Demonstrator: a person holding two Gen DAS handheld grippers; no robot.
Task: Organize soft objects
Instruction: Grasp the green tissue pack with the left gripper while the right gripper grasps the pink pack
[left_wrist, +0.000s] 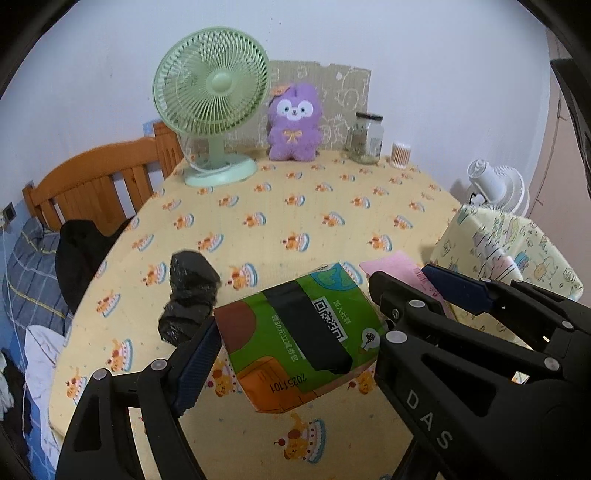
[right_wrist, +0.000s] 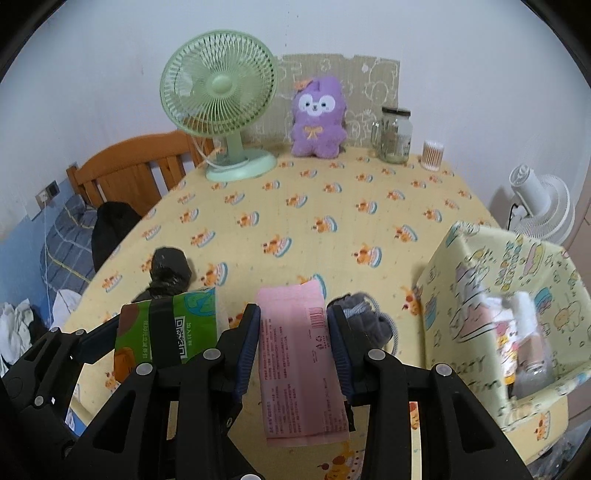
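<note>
Tissue packs are being gripped, one per gripper, above the table (left_wrist: 258, 206). A green pack (left_wrist: 303, 332), a soft plastic-wrapped block crossed by a black band, is being pinched across its width by the left gripper (left_wrist: 295, 328), its long axis pointing away from the camera and slightly leftward. A pink pack (right_wrist: 299, 362), flat, rectangular and glossy, is being squeezed between the blue pads of the right gripper (right_wrist: 293, 350), its long axis running straight ahead between the fingers. A crumpled black bag (left_wrist: 190, 295) is being left on the cake-printed cloth just beyond the green pack. A fabric bin (right_wrist: 509, 306) is being shown at right.
</note>
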